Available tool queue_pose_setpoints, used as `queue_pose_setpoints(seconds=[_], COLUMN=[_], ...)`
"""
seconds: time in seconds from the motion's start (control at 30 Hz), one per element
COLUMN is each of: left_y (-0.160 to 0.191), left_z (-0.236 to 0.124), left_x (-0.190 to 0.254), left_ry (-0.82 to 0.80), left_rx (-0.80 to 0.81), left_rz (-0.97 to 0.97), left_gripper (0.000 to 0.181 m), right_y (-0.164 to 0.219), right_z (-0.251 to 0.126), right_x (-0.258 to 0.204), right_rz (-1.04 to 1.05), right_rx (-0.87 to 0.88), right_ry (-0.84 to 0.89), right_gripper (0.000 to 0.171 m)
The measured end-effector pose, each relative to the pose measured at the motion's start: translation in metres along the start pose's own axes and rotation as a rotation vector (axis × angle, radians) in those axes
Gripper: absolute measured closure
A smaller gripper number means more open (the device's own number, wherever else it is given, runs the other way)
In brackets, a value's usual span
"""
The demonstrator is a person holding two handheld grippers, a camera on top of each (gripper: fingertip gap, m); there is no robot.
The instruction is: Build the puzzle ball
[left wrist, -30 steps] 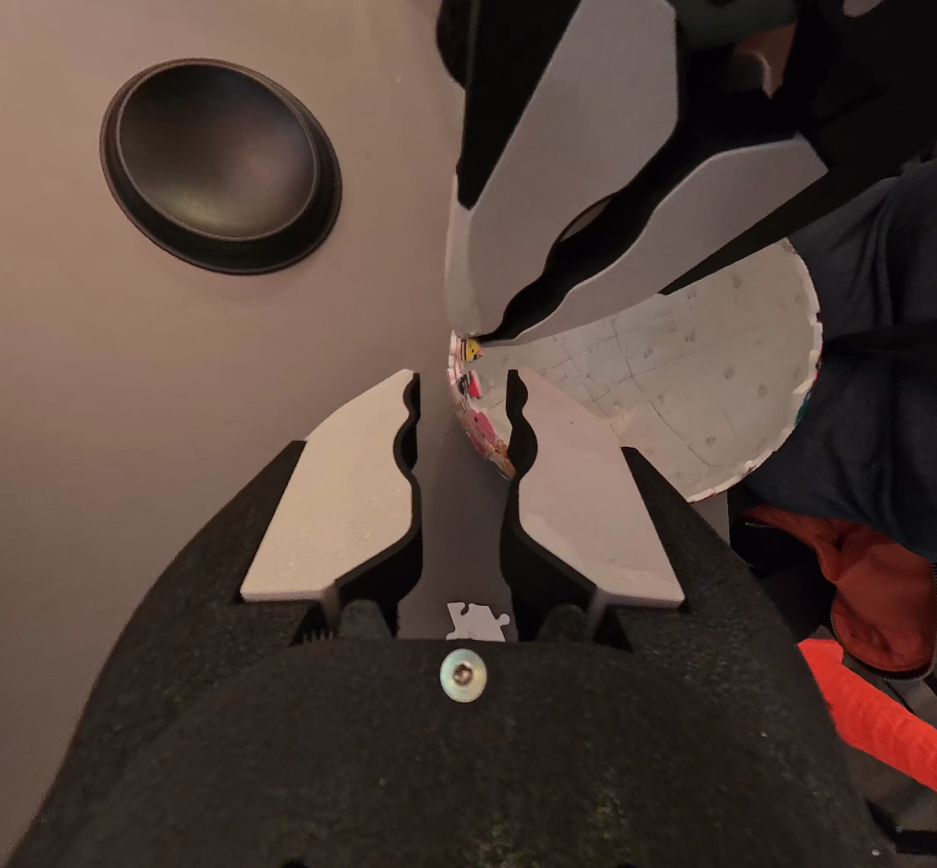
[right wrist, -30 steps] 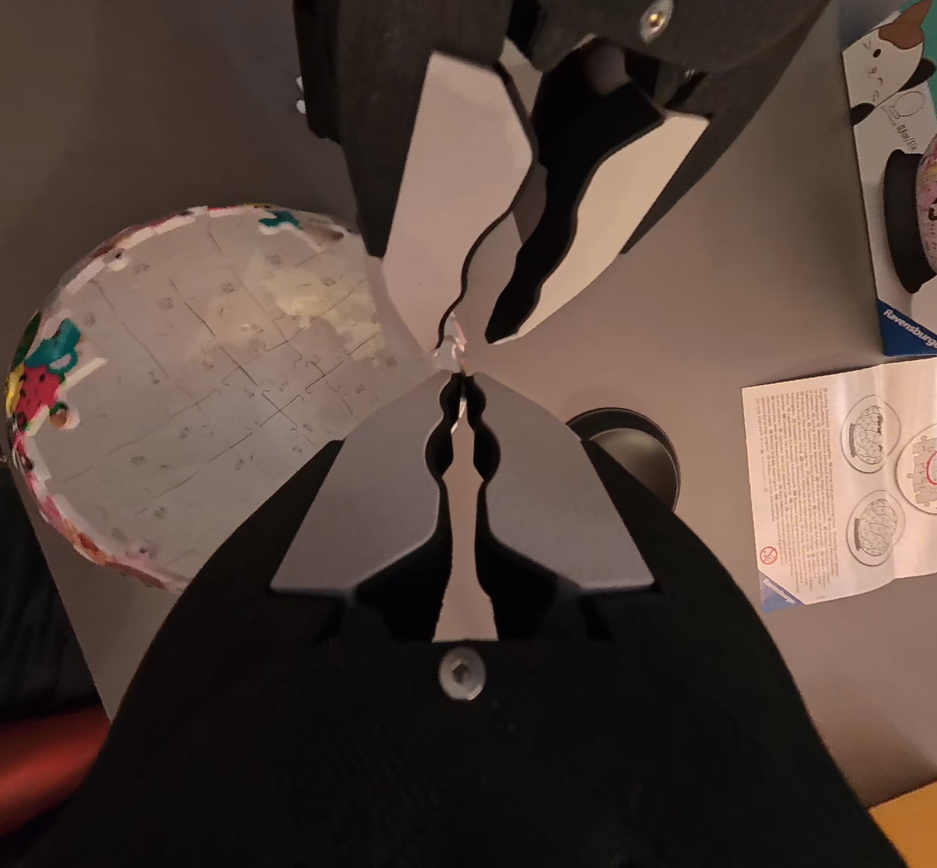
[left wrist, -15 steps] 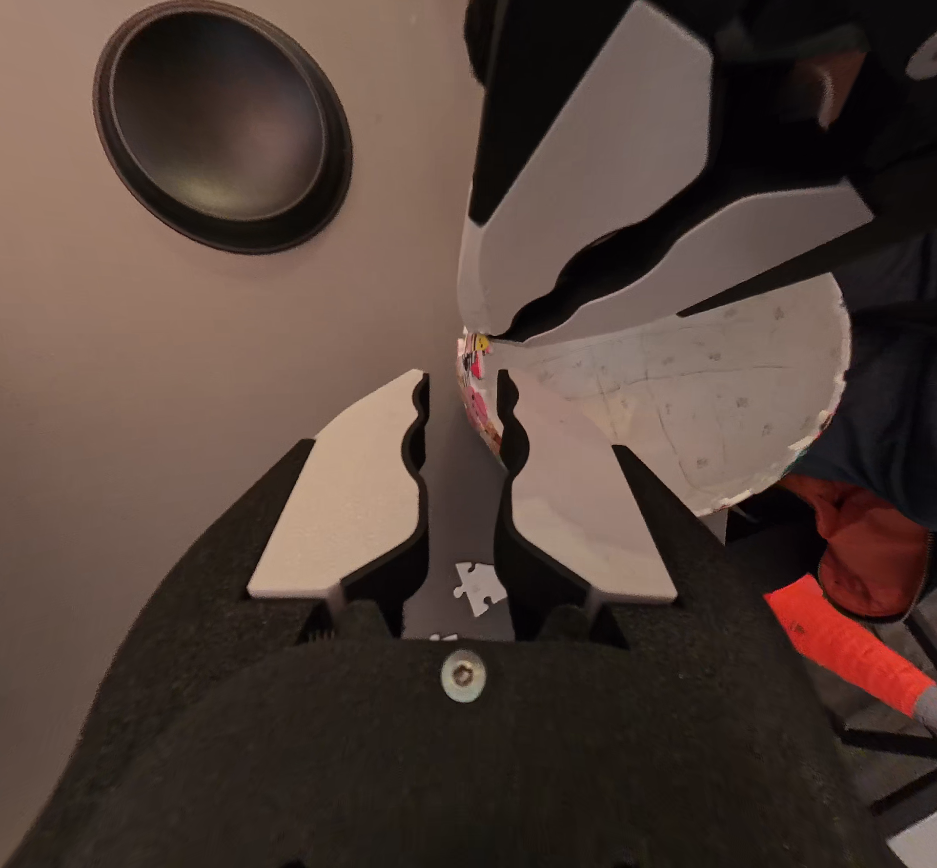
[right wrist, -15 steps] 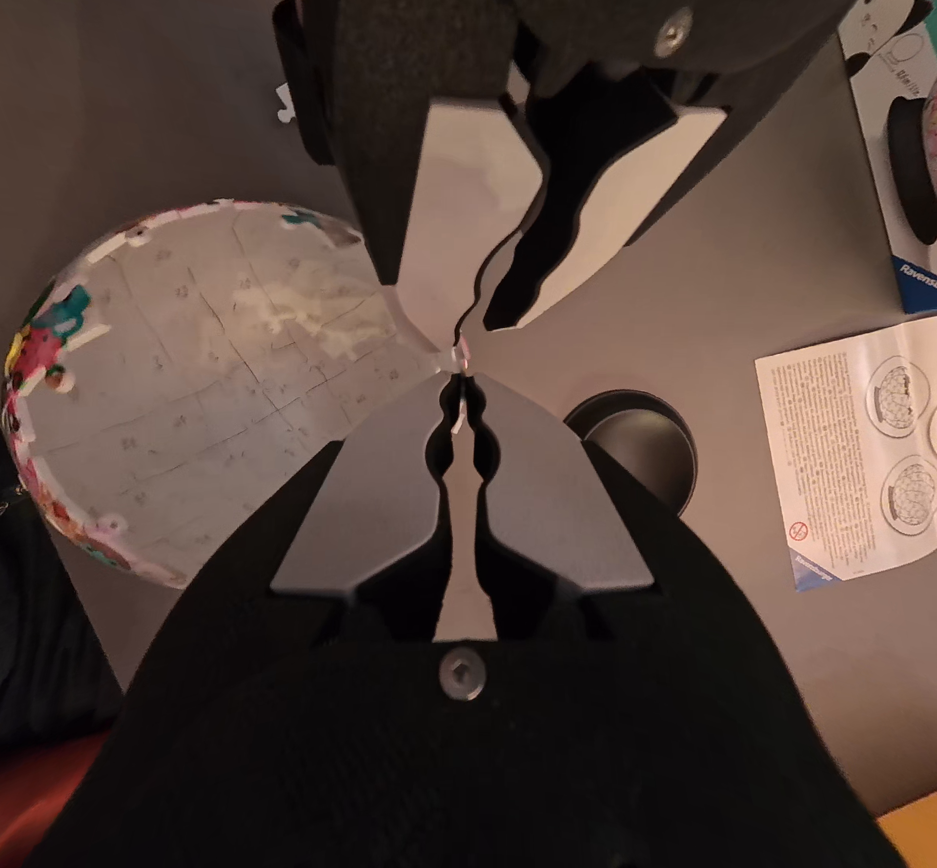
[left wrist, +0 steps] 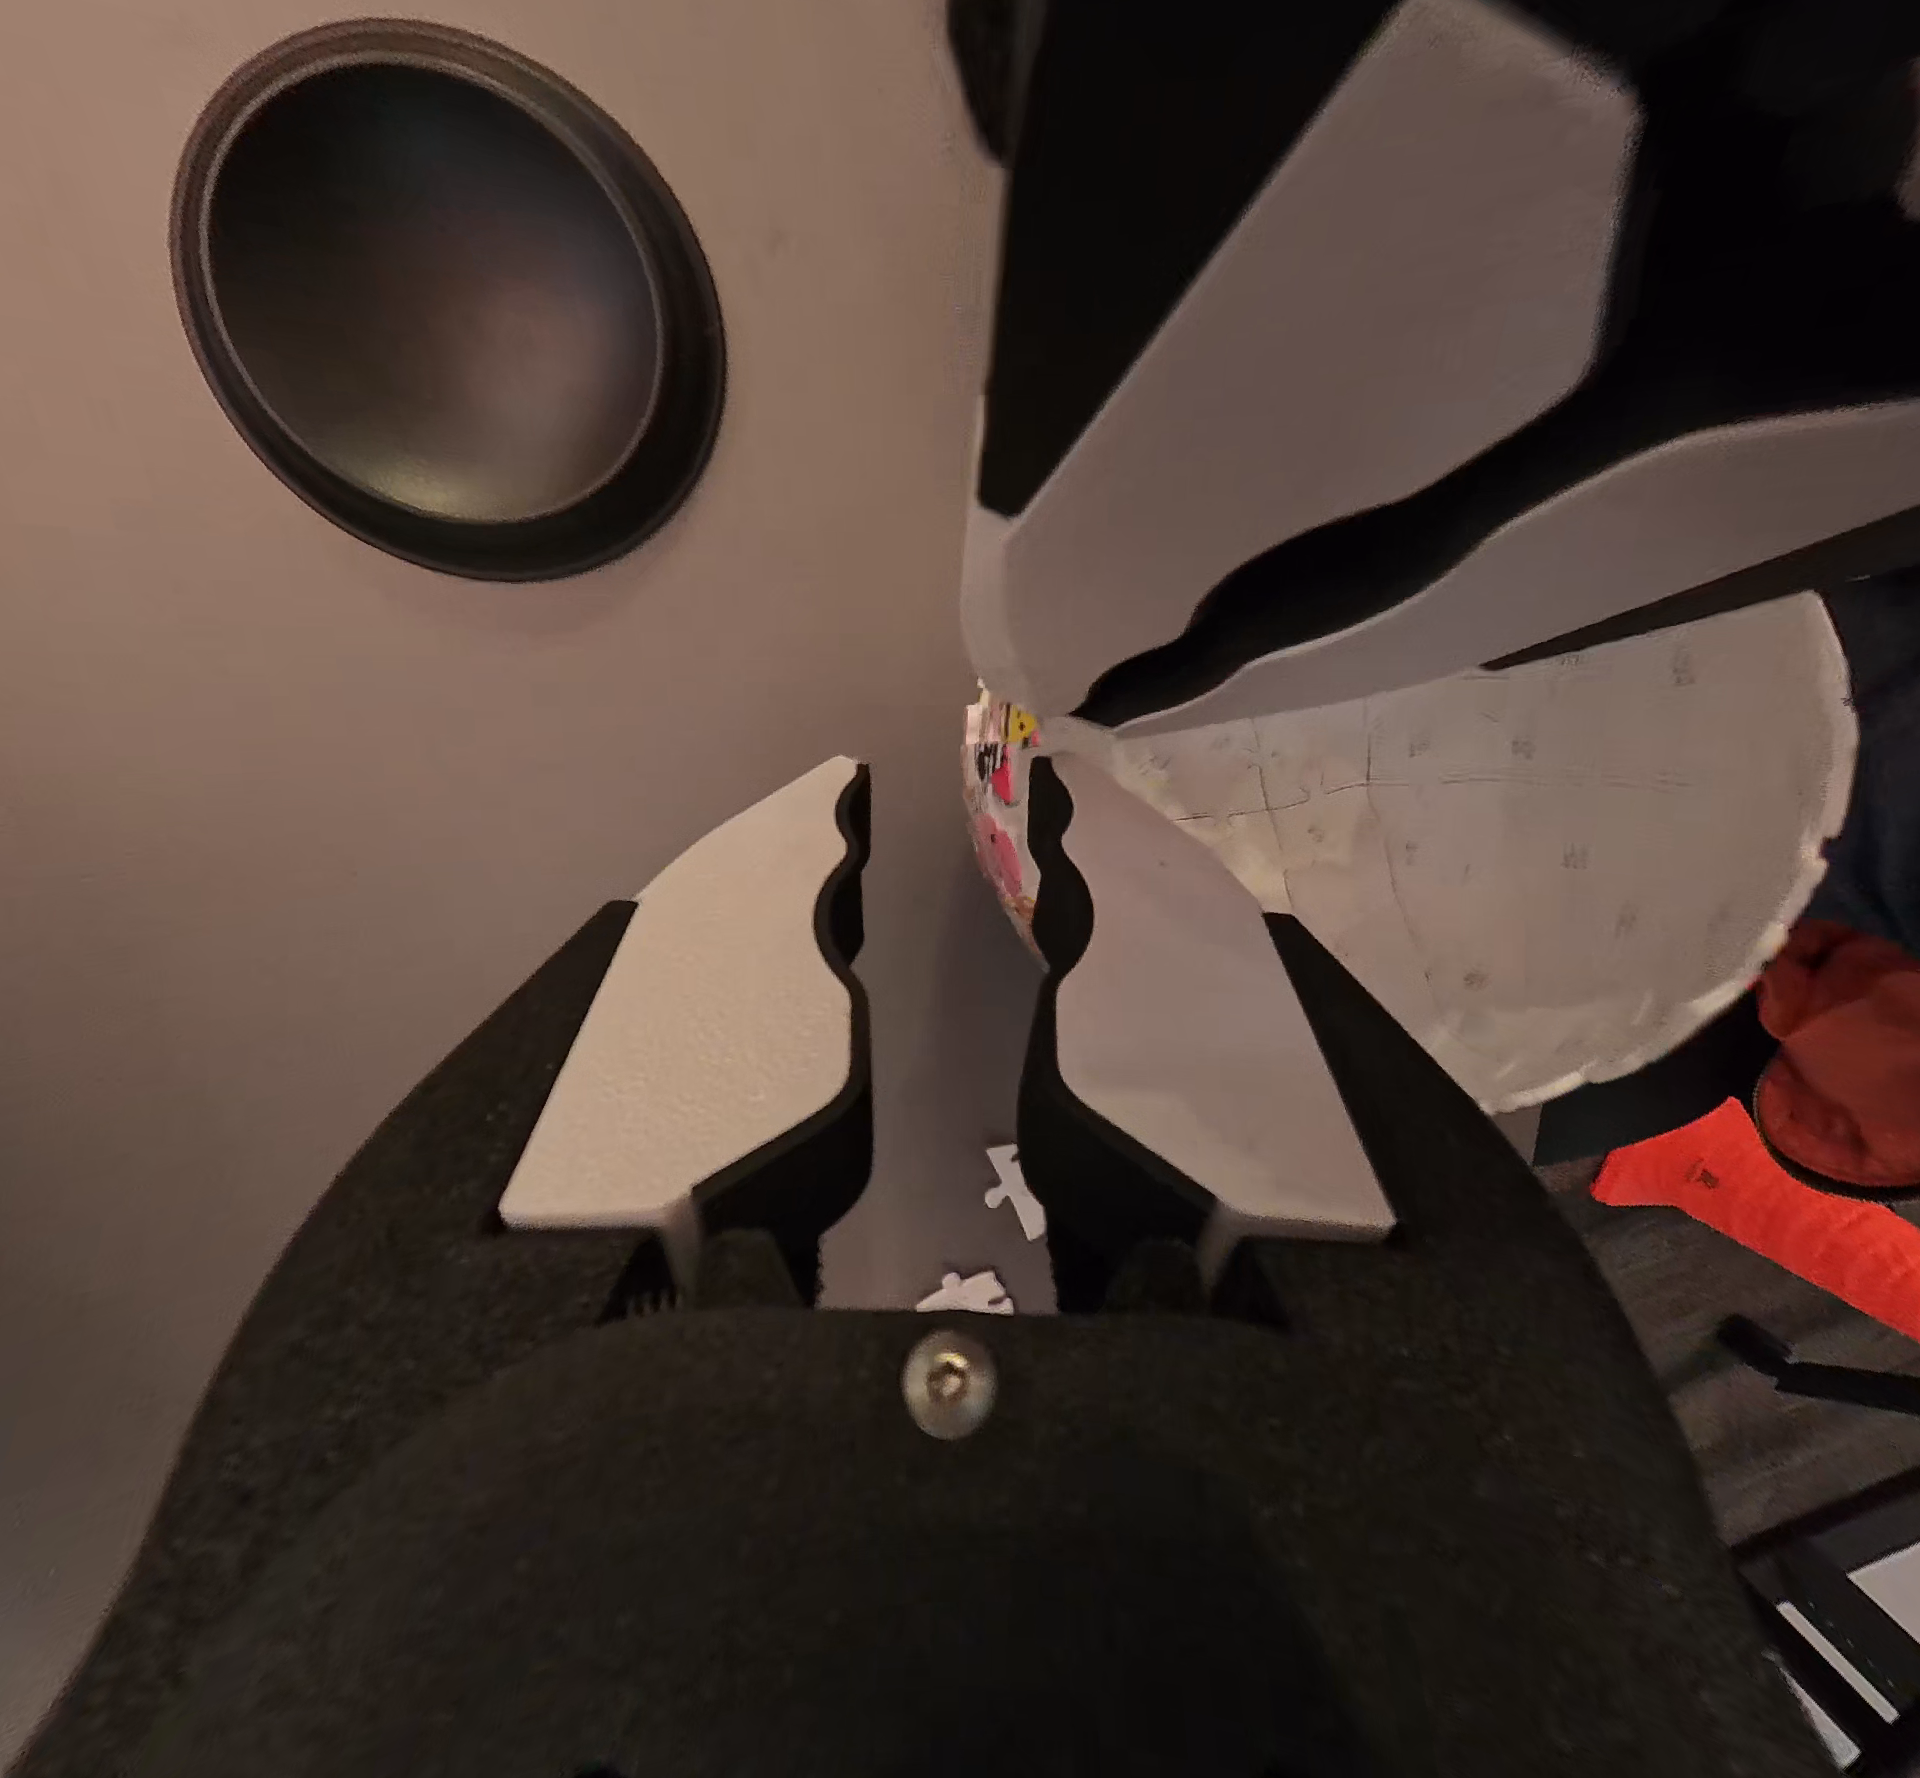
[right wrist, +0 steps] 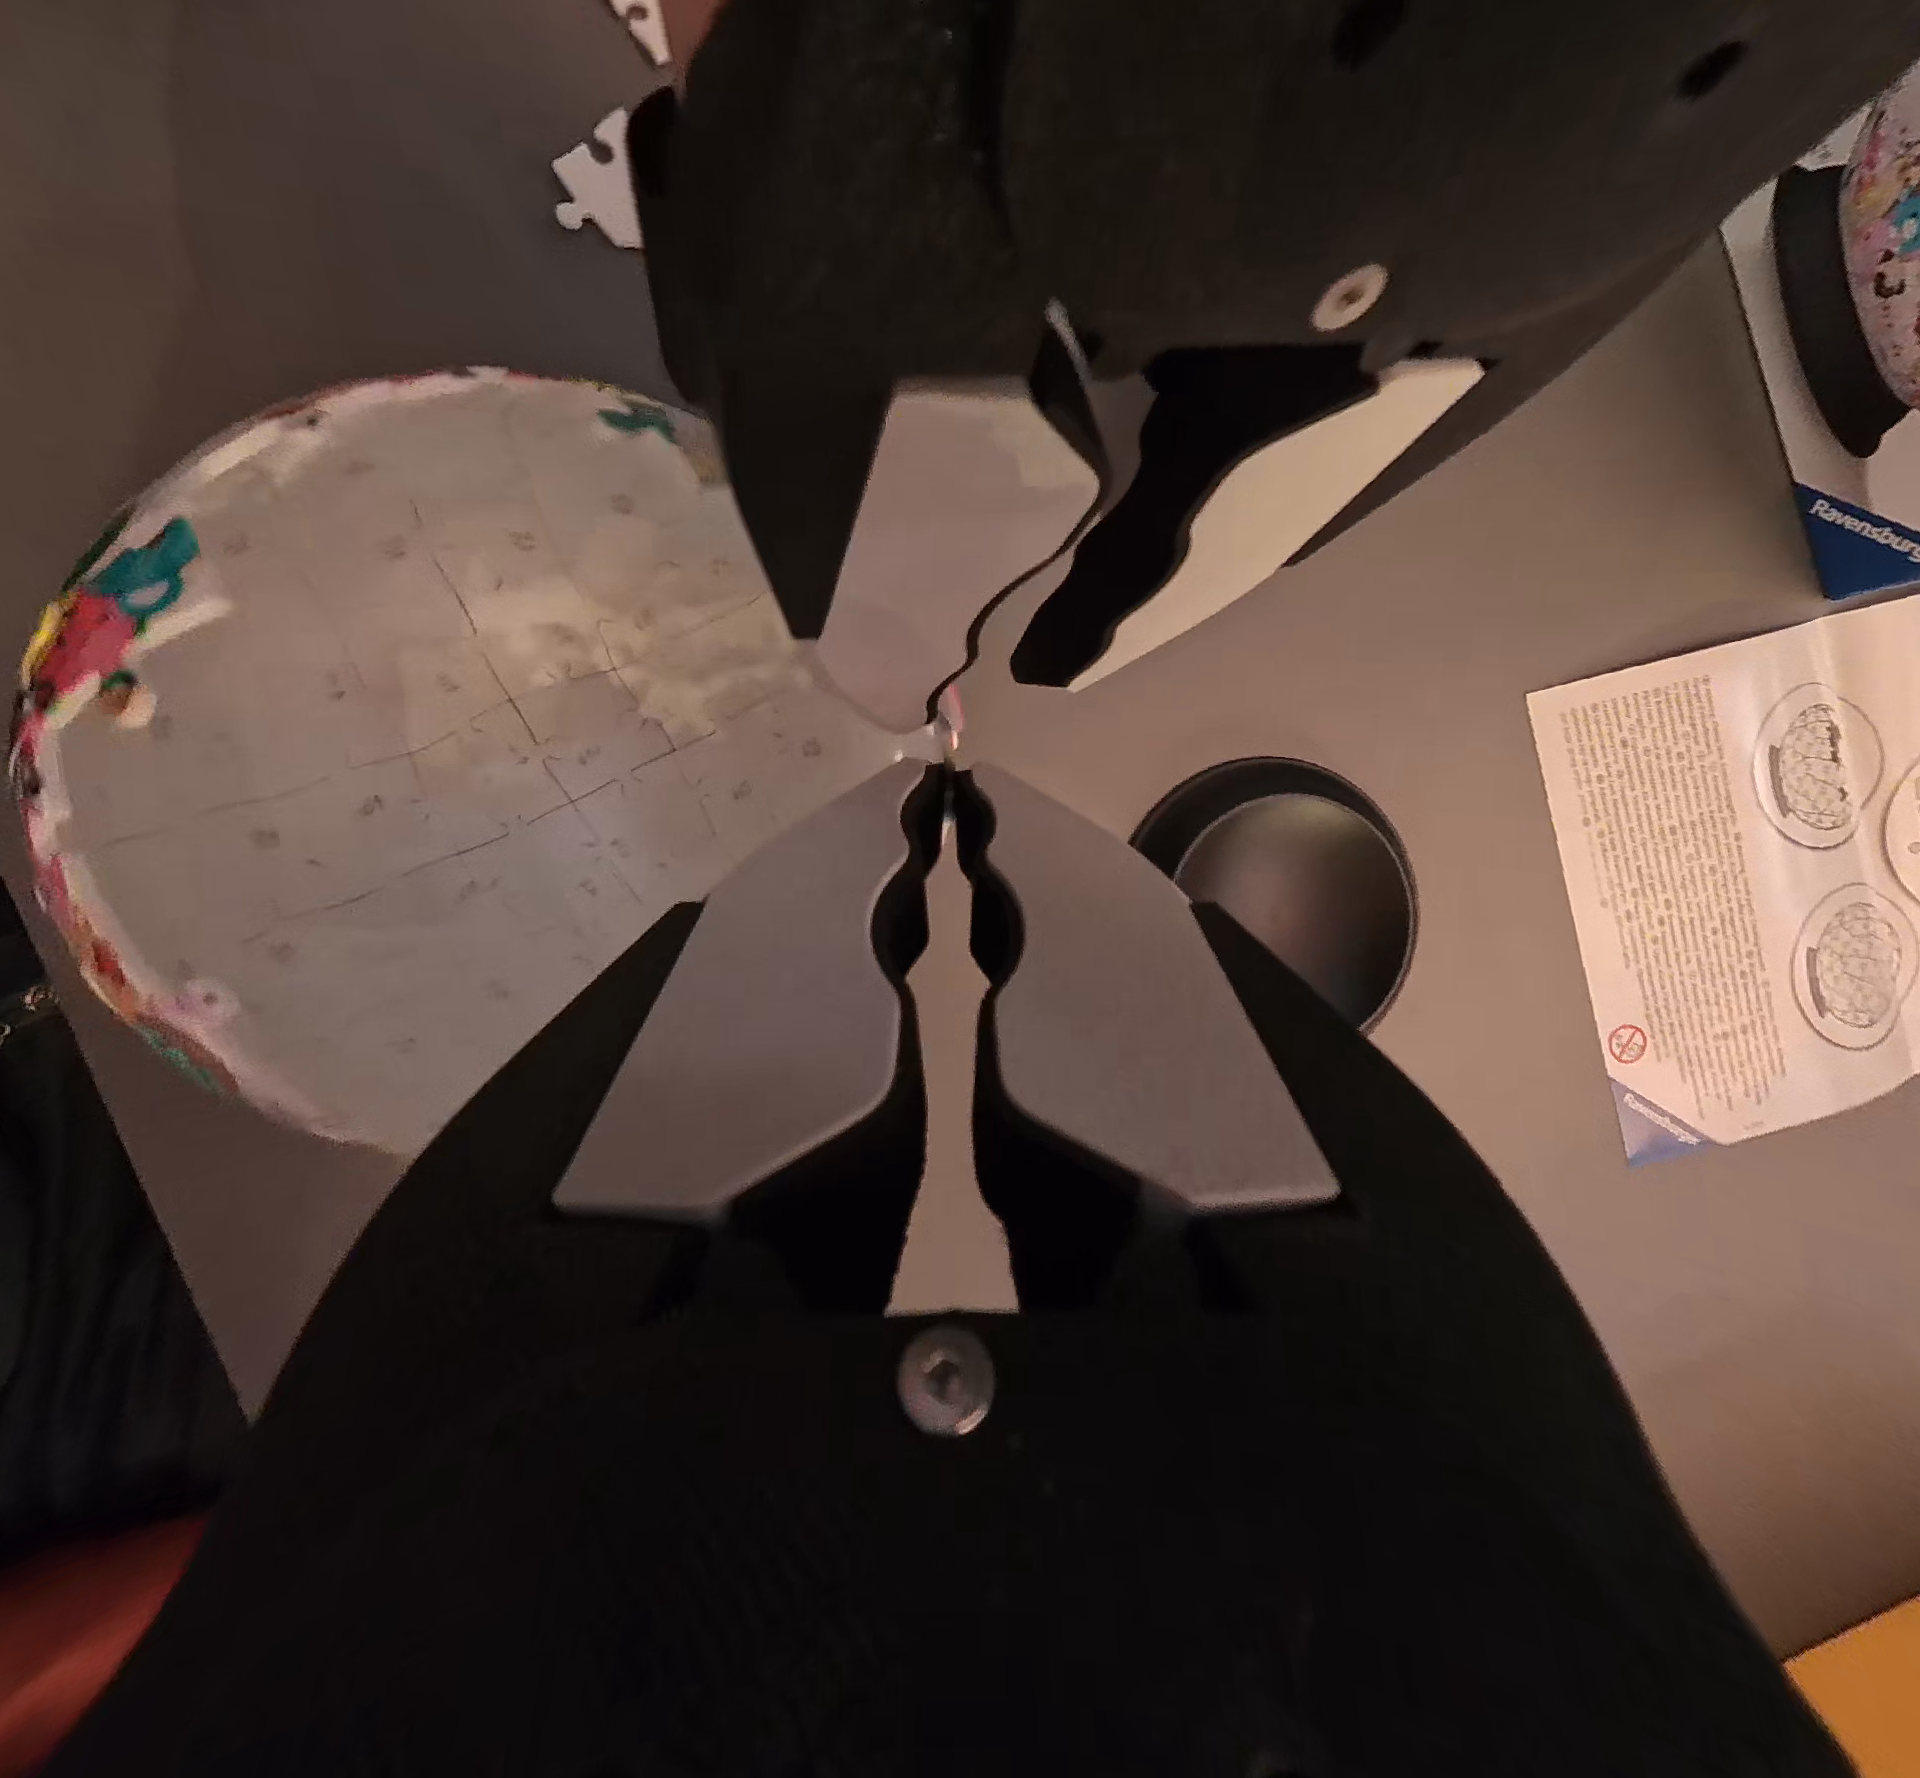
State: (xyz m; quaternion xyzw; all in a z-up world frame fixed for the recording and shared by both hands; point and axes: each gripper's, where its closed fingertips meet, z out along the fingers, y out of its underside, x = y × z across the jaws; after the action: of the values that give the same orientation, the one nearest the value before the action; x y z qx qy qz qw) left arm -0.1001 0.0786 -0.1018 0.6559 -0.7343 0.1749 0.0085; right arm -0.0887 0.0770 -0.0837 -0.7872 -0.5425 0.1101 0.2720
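Roughly half the puzzle ball [right wrist: 416, 752] is built: the right gripper [right wrist: 948, 772] pinches its rim, apparently adding a piece, the left gripper [left wrist: 945, 772] gapes empty nearby, loose pieces [left wrist: 1013, 1203] remain.

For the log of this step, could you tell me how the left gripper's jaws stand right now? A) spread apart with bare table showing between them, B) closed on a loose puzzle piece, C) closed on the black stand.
A: the left gripper shows a clear gap between its fingertips, with table visible through it.
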Motion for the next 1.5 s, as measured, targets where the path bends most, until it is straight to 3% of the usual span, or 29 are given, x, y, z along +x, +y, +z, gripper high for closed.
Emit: queue_pose_setpoints(seconds=[0.33, 0.8, 1.5], left_y=[-0.015, -0.028, -0.029], left_z=[0.003, 0.009, 0.007], left_x=[-0.001, 0.011, 0.014], left_ry=[0.044, 0.105, 0.131], left_rx=[0.051, 0.119, 0.11], left_rz=[0.012, 0.059, 0.057], left_gripper=[0.151, 0.171, 0.171], right_y=[0.009, 0.018, 0.019], right_z=[-0.004, -0.006, -0.011], right_x=[0.003, 0.003, 0.002], right_rz=[-0.006, 0.012, 0.047], right_rx=[0.014, 0.041, 0.086], right_ry=[0.026, 0.012, 0.013], right_gripper=[0.168, 0.168, 0.168])
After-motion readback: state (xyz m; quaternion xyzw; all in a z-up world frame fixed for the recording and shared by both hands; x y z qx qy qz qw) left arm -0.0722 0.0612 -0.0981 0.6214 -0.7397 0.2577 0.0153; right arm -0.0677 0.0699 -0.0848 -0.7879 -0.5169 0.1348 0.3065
